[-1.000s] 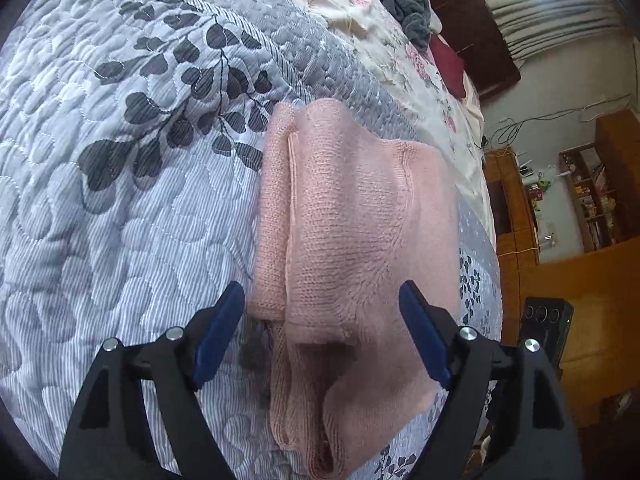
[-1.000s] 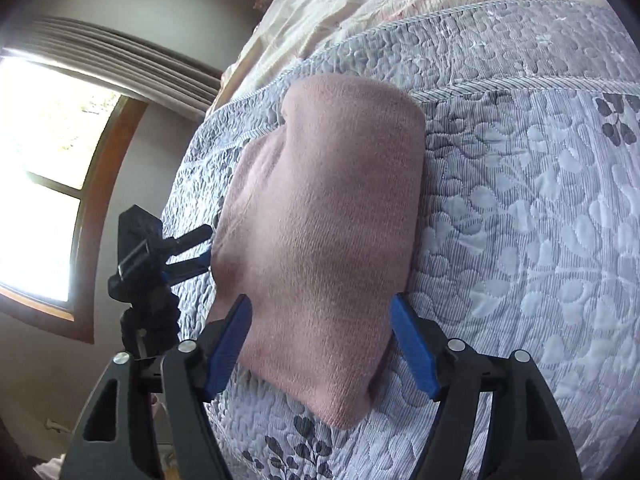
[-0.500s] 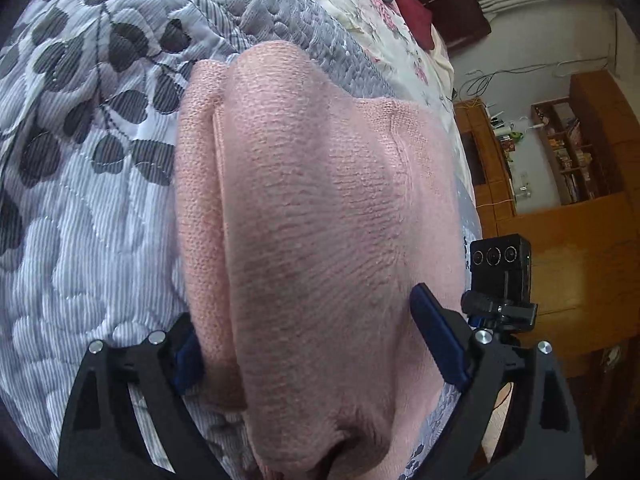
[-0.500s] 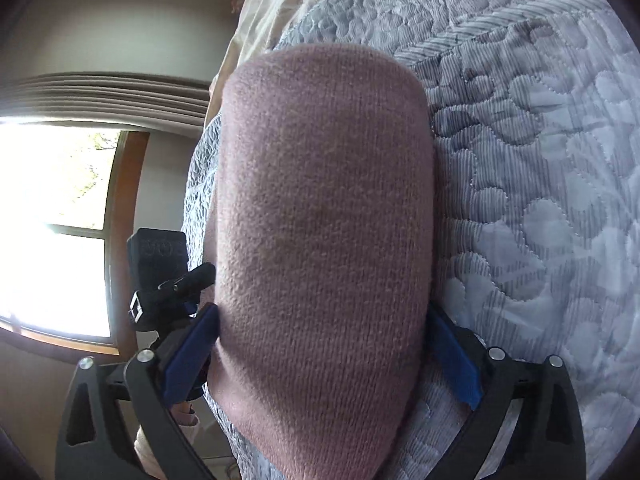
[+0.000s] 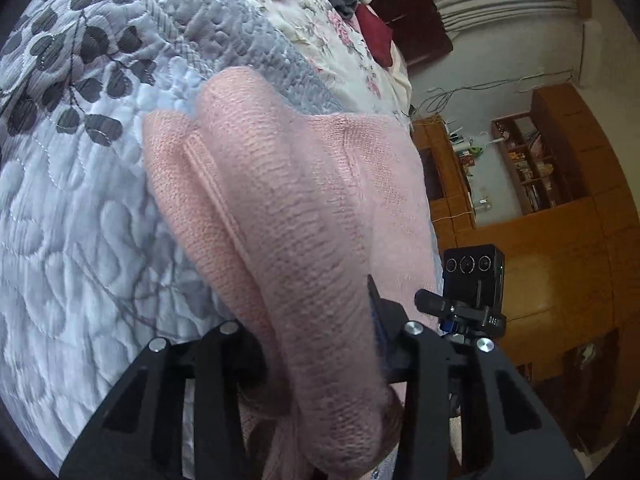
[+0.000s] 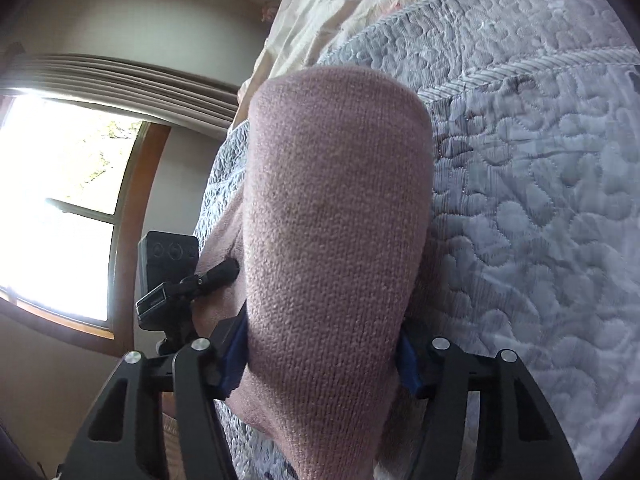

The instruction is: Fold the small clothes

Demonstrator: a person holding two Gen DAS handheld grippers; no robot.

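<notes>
**A:** Item one, the pink knitted garment [image 5: 304, 216]. Where is it sitting for you?

**B:** In your left wrist view it is filling the centre of the frame, running from the middle down to the bottom edge. It is lying folded on the grey leaf-patterned quilt [image 5: 80, 208], which is taking up the left half. Your left gripper [image 5: 320, 344] is closing on a thick fold of it: the knit is bulging up between the two fingers, and only a sliver of the blue pad [image 5: 376, 316] is showing at lower centre-right.

**A:** Item two, the right side?

**B:** In your right wrist view the same garment [image 6: 336, 216] is rising as a rounded hump through the centre. Your right gripper [image 6: 320, 356] is pinching it too; both blue pads [image 6: 234, 354] are pressing against the knit at the lower centre, one on each flank. The quilt [image 6: 540, 200] is spreading across the right half of that frame.

**A:** Item three, surroundings?

**B:** A black camera on a mount [image 5: 472, 276] is standing at the centre right of the left view, just beside the garment's edge, with wooden shelving [image 5: 560, 160] behind it. The same camera [image 6: 168, 256] is showing at the centre left of the right view, in front of a bright window [image 6: 60, 200]. A floral sheet [image 5: 320, 20] is lying at the top of the left view, beyond the quilt.
</notes>
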